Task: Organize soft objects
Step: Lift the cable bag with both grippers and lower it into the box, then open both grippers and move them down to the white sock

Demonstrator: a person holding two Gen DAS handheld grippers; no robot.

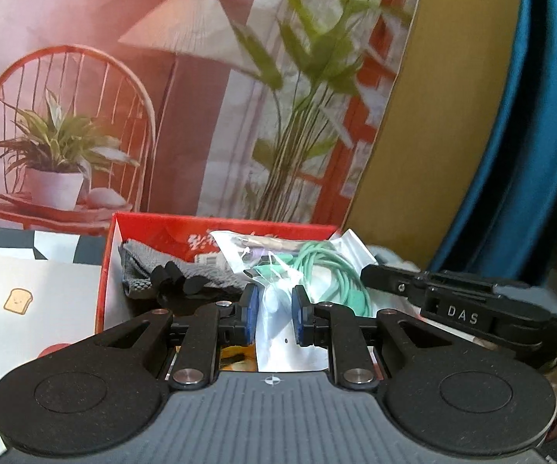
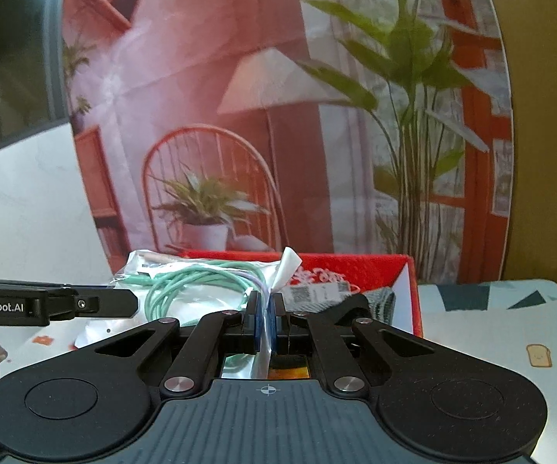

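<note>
A clear plastic bag (image 1: 278, 309) with a coiled mint-green cable (image 1: 332, 270) lies over a red box (image 1: 104, 270). My left gripper (image 1: 274, 315) is partly open, its blue pads either side of the bag's edge, apart from it. My right gripper (image 2: 266, 324) is shut on the bag's edge (image 2: 269, 332); the cable (image 2: 185, 286) shows to its left. A grey knit cloth (image 1: 143, 266) and a black soft item (image 1: 178, 278) lie inside the box. The cloth also shows in the right wrist view (image 2: 383, 297).
A printed backdrop of a chair, lamp and plants (image 1: 123, 96) stands behind the box. A patterned tablecloth (image 1: 19, 301) covers the table. A yellow panel (image 1: 433, 135) and blue fabric (image 1: 530, 116) stand at the right. The other gripper (image 2: 46, 303) reaches in from the left.
</note>
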